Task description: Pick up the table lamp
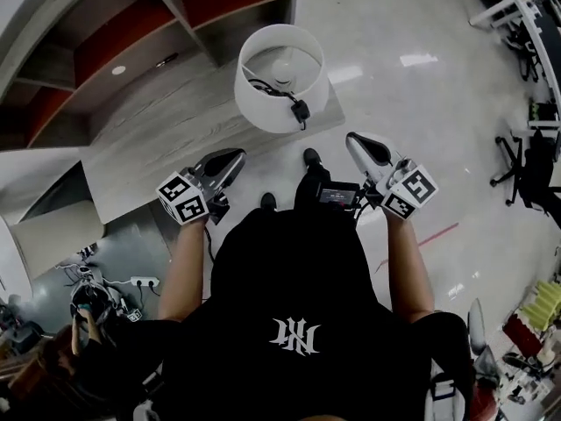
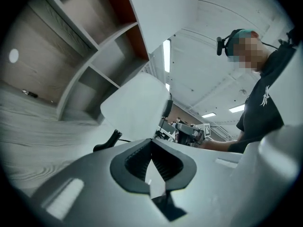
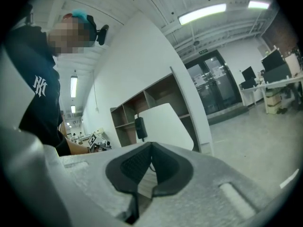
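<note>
The table lamp (image 1: pixel 279 79) has a white drum shade and stands at the near edge of a pale wooden table (image 1: pixel 158 139), with a black cord switch (image 1: pixel 301 110) hanging over its front. My left gripper (image 1: pixel 233 159) is shut and empty, below and left of the shade. My right gripper (image 1: pixel 354 139) is shut and empty too, just right of the shade and apart from it. The left gripper view has the shade (image 2: pixel 135 109) beyond the closed jaws of the left gripper (image 2: pixel 151 144). In the right gripper view the shade (image 3: pixel 165 124) sits past the right gripper (image 3: pixel 151 146).
Wooden shelves with red backs (image 1: pixel 131 33) rise behind the table. Office chairs (image 1: pixel 526 165) and desks stand at the far right on a glossy floor. A power strip (image 1: pixel 140 281) lies on the floor at the lower left. The person's feet (image 1: pixel 310 158) are by the table edge.
</note>
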A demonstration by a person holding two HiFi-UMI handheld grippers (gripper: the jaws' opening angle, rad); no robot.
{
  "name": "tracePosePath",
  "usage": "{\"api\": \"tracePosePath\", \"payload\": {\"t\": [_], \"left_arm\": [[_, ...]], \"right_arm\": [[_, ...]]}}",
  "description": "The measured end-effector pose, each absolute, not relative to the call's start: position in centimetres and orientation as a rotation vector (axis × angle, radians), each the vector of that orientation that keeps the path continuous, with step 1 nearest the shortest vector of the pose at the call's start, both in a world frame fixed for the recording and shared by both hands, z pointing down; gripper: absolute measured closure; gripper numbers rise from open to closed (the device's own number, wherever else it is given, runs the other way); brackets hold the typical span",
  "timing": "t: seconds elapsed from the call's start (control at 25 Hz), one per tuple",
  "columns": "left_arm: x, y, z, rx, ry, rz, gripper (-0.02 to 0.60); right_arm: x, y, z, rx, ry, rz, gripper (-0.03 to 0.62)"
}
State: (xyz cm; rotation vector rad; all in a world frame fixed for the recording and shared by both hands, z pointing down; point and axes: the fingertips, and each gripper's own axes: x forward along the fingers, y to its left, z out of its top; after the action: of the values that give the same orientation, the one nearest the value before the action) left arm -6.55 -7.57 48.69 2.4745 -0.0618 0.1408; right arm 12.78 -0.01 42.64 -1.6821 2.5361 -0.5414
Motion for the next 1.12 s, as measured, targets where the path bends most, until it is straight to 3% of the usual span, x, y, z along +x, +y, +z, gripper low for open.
{"api": "tracePosePath", "payload": {"t": [0.4,0.76,1.12], "left_arm": [[-3.5,-11.5,49.5,2.339,-0.364,0.086,0.581],[-3.0,-12.4,49.6,2.239,-0.596,0.024,0.555],[-3.1,-12.1,50.7,2.077,-0.673,-0.115,0.538]], "right_arm": [[19.9,-9.4,42.0,-1.373,2.710,-0.619,0.592],[21.7,-13.8,44.3,-1.018,2.768,-0.897,0.588],[22.6,-16.2,46.8,-0.766,2.689,-1.175,0.502]]}}
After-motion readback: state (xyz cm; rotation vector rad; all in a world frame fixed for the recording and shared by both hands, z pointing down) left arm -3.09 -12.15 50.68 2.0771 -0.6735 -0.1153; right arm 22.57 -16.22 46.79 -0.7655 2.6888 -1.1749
